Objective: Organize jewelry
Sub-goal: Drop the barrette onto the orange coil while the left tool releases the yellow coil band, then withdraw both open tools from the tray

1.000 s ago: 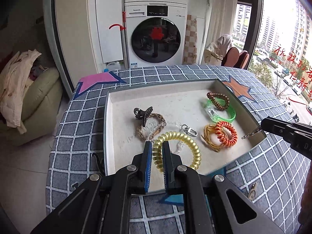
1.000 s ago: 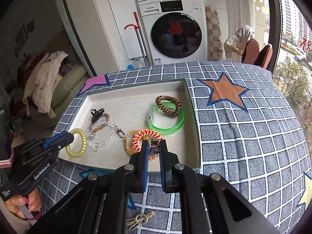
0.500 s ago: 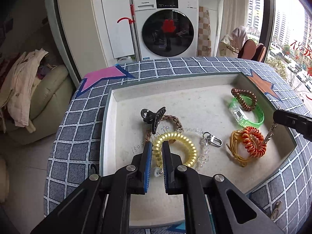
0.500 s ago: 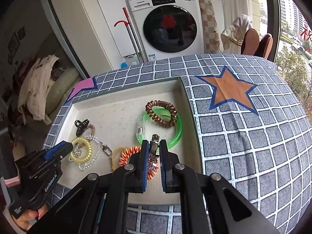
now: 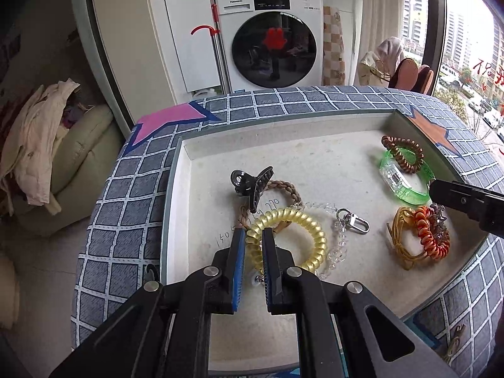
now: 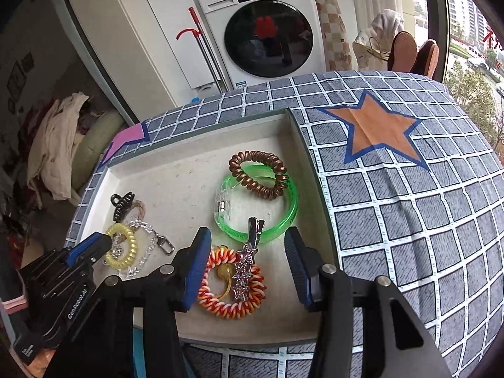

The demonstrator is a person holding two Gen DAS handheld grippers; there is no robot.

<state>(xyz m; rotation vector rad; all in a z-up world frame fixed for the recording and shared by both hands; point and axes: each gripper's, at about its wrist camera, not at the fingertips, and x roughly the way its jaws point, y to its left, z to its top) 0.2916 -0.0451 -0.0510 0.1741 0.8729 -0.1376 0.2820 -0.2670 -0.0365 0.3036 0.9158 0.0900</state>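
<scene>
A shallow beige tray [image 5: 315, 157] [image 6: 176, 163] holds the jewelry. My left gripper [image 5: 253, 239] is shut on a yellow coil bracelet [image 5: 302, 230] [image 6: 124, 245], which lies over a clear bead chain [image 5: 338, 245]. My right gripper [image 6: 247, 249] is open above an orange coil bracelet [image 6: 230, 302] [image 5: 431, 239]; a sparkly hair clip [image 6: 247, 261] lies on that bracelet between the jaws. A green bangle [image 6: 252, 208] [image 5: 400, 182] carries a brown coil tie [image 6: 258, 170]. A black claw clip [image 5: 250, 182] [image 6: 121, 204] rests on a braided bracelet [image 5: 283, 189].
The tray sits on a blue checked cloth [image 6: 409, 208] with an orange star [image 6: 375, 132] and a pink star [image 5: 167, 119]. A small clasp [image 5: 453, 343] lies on the cloth at the near right. A washing machine [image 5: 271, 37] and a sofa [image 5: 72, 145] stand beyond.
My right gripper opened and let the hair clip drop onto the orange coil bracelet. My left gripper moved forward over the tray, still holding the yellow coil bracelet.
</scene>
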